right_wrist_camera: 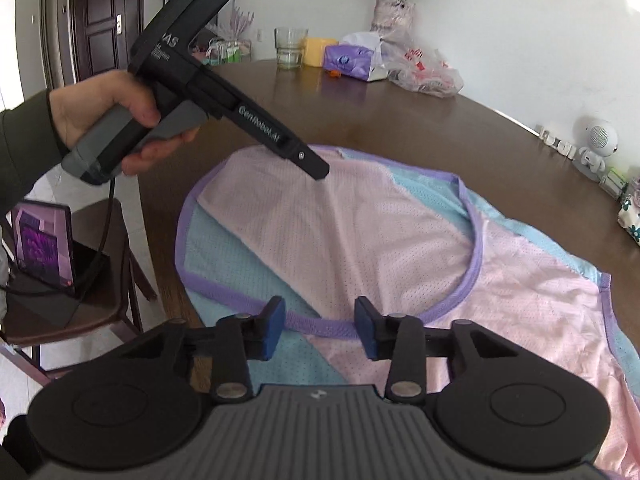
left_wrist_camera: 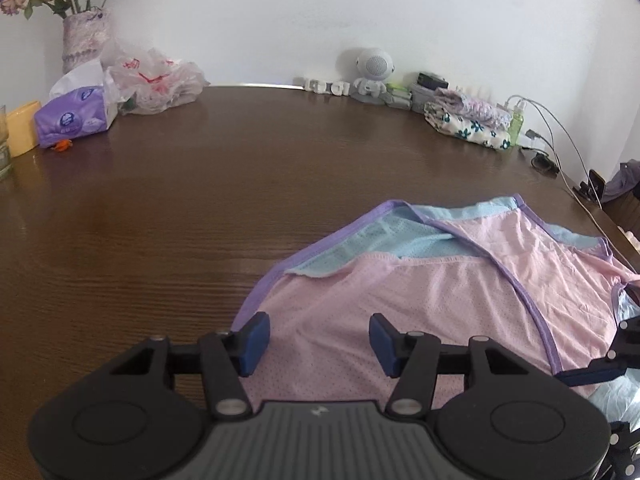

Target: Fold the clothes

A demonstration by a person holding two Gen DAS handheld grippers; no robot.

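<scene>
A pink mesh vest (left_wrist_camera: 420, 300) with light blue panels and purple trim lies spread on the brown wooden table (left_wrist_camera: 180, 200). My left gripper (left_wrist_camera: 318, 340) hovers open over the vest's near left part, its blue pads apart with pink cloth beneath them. In the right wrist view a hand (right_wrist_camera: 120, 120) holds that left gripper (right_wrist_camera: 318, 170), tip down on the vest's (right_wrist_camera: 360, 232) far pink flap. My right gripper (right_wrist_camera: 320, 328) stands open at the near edge, with the purple hem (right_wrist_camera: 320, 326) running across the gap between its pads.
Along the table's far side stand a vase of flowers (left_wrist_camera: 84, 36), a tissue pack (left_wrist_camera: 76, 116), a plastic bag (left_wrist_camera: 160, 84), a white robot figure (left_wrist_camera: 372, 76), folded clothes (left_wrist_camera: 468, 120) and cables (left_wrist_camera: 552, 140). A chair (right_wrist_camera: 80, 280) with a tablet stands beside the table.
</scene>
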